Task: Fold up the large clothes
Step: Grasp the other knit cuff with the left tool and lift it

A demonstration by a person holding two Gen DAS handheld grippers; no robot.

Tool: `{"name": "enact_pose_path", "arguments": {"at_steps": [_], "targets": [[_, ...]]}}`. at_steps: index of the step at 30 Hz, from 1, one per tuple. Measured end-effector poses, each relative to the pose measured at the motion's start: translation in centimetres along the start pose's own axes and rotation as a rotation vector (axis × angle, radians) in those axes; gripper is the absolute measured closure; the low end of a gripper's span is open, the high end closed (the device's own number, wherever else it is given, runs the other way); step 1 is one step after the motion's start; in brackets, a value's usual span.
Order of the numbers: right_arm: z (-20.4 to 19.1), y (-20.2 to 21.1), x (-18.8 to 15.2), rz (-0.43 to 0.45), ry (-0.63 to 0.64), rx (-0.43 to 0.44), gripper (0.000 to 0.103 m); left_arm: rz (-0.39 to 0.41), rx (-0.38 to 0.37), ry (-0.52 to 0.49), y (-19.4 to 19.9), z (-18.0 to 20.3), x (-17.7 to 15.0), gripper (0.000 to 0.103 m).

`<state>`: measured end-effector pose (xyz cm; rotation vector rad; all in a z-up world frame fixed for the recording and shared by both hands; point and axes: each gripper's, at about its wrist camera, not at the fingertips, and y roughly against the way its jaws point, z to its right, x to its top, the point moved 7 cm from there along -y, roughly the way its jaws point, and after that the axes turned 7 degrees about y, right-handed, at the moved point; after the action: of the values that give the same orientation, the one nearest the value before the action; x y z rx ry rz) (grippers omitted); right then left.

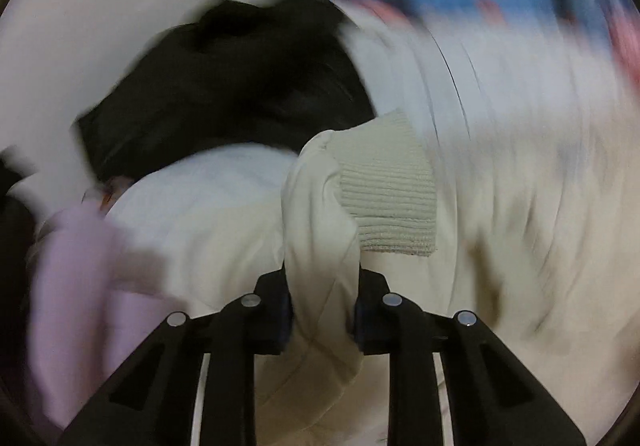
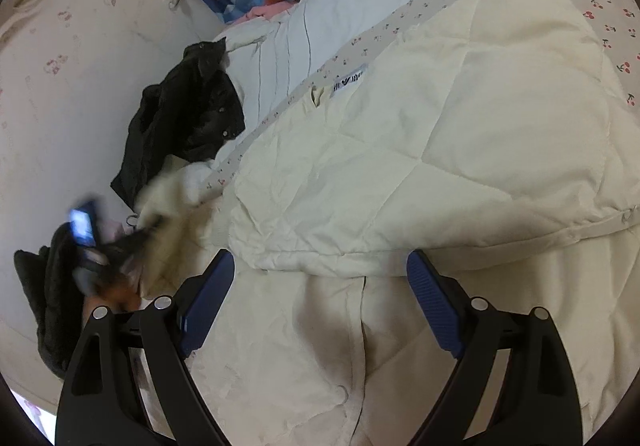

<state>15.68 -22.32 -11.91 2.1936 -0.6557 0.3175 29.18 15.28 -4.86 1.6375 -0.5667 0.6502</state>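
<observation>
Seemingly the fold was barely begun: the cream jacket (image 2: 420, 150) lay spread on the bed (image 2: 600, 6), its sleeve (image 1: 320, 206) pinched in the left gripper (image 1: 322, 310), while the right gripper (image 2: 320, 302) hung wide and empty above the hem.

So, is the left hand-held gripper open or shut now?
Shut: the left hand-held gripper pinches the cream quilted jacket's sleeve near its ribbed knit cuff.
</observation>
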Motion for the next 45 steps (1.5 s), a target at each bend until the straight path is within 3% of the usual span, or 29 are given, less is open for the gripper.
{"name": "enact_pose_path", "arguments": {"at_steps": [3,6,10,13,15,17,18,19,21,25,27,29,30,34,36,38,39,41,42,45], "targets": [[-1.0,-0.3,-0.4,-0.005,0.083,-0.055,0.018,0.14,-0.162,0.312,6.0,-5.8,4.5,0.079],[-5.0,-0.5,-0.5,0.037,0.34,-0.183,0.018,0.224,-0.233,0.423,9.6,-8.6,6.3,0.079],[-11.5,-3.7,-1.2,0.062,0.644,-0.263,0.008,0.265,-0.314,0.518,12.3,-11.3,7.2,0.079],[-14.4,-10.9,-0.6,-0.009,0.818,-0.388,0.008,0.257,-0.333,0.56,12.5,-12.6,6.4,0.079],[-14.1,-14.8,-0.2,-0.077,0.831,-0.426,0.008,0.249,-0.33,0.58,11.6,-13.2,6.0,0.079],[-12.7,-18.3,0.0,-0.177,0.782,-0.426,0.044,0.238,-0.331,0.593,11.4,-13.8,5.5,0.079],[-12.0,-18.5,0.6,-0.175,0.695,-0.389,0.052,0.233,-0.337,0.596,11.1,-14.0,5.5,0.079],[-11.7,-17.8,1.6,-0.14,0.611,-0.333,0.072,0.233,-0.34,0.593,11.0,-13.9,5.5,0.079],[-12.4,-15.8,3.1,-0.068,0.54,-0.269,0.082,0.24,-0.352,0.583,11.0,-13.8,5.6,0.079],[-15.0,-14.6,3.4,-0.025,0.577,-0.189,0.082,0.251,-0.379,0.592,11.2,-13.7,5.7,0.079],[-15.4,-15.9,2.2,-0.067,0.624,-0.187,0.081,0.25,-0.382,0.598,11.1,-13.6,5.7,0.079],[-14.4,-19.1,-0.2,-0.199,0.652,-0.2,0.058,0.249,-0.385,0.602,11.3,-13.8,5.5,0.079],[-14.2,-19.7,-1.0,-0.215,0.693,-0.205,0.048,0.246,-0.387,0.604,11.3,-13.9,5.3,0.079],[-15.3,-16.4,-0.1,-0.167,0.638,-0.097,0.031,0.244,-0.381,0.598,11.2,-13.7,5.4,0.079],[-15.1,-12.4,1.1,-0.05,0.596,-0.051,0.023,0.244,-0.382,0.597,11.3,-13.9,5.2,0.079],[-12.9,-9.4,1.9,0.032,0.549,-0.078,0.01,0.246,-0.382,0.591,11.3,-13.8,5.2,0.079],[-10.7,-9.0,1.9,0.001,0.497,-0.116,0.008,0.246,-0.384,0.592,11.3,-13.7,5.2,0.079],[-7.2,-9.0,1.6,-0.107,0.362,-0.068,0.012,0.247,-0.401,0.597,11.3,-13.5,5.2,0.079],[-6.4,-7.9,1.7,-0.101,0.312,-0.029,0.018,0.25,-0.416,0.6,11.4,-13.3,5.2,0.079],[-5.9,-3.5,2.3,-0.024,0.255,0.077,0.019,0.267,-0.49,0.582,12.2,-11.4,5.6,0.079]]}}
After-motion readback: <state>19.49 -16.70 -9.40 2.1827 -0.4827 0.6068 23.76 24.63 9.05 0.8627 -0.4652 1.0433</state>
